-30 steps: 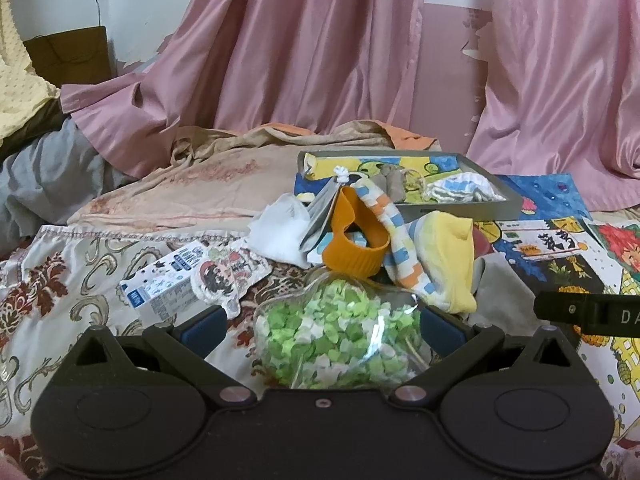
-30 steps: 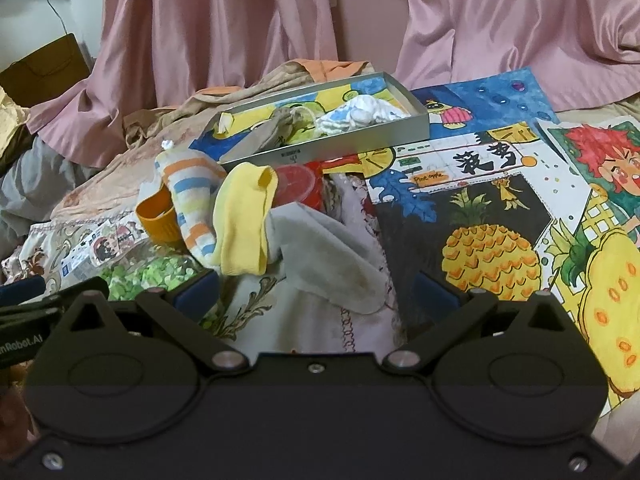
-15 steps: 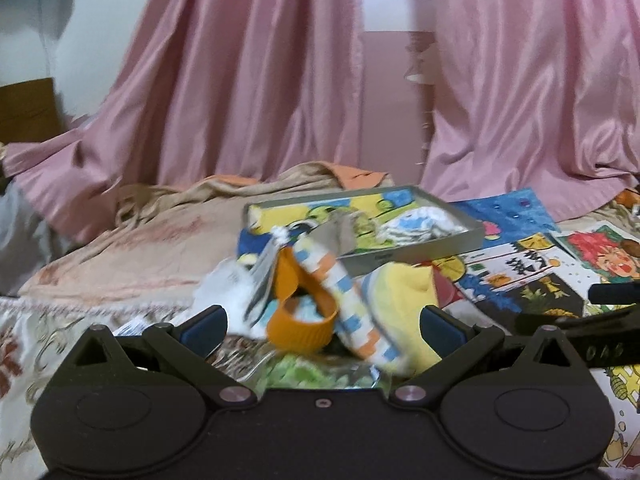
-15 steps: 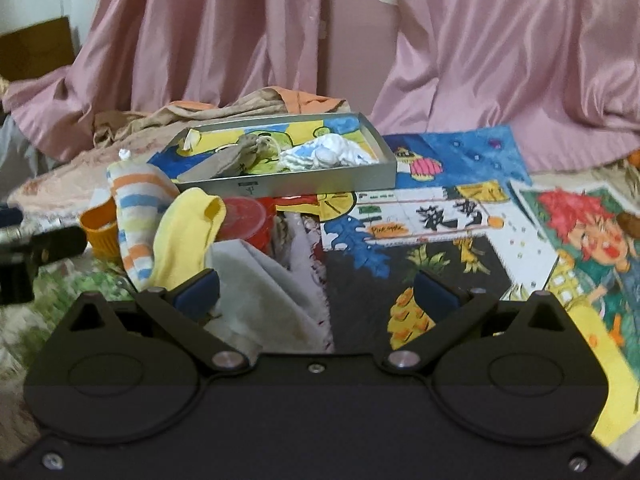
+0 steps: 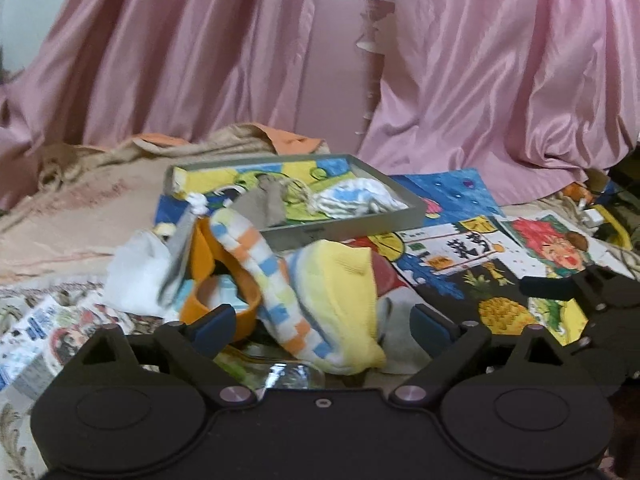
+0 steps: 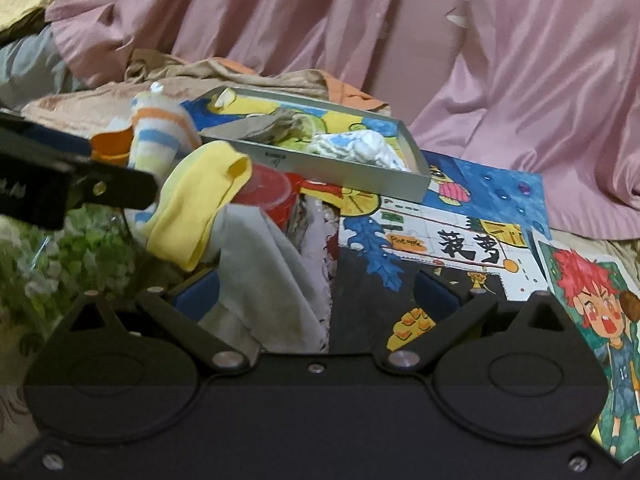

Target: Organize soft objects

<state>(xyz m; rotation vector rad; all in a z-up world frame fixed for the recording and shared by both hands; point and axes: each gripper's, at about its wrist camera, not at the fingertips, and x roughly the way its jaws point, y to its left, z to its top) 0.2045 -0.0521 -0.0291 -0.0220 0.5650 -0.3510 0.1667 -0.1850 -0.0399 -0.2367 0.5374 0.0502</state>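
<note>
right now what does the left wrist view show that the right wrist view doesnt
Only the left wrist view shows the white cloth, the printed box at far left and the right gripper.

Only the right wrist view shows the red lidded tub, the bag of green bits and the left gripper.

Both show the yellow sock, striped sock, orange ring, grey tray, pineapple poster and pink curtain.

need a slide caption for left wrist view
Open left gripper nears a yellow striped sock before the gray tray.
</note>
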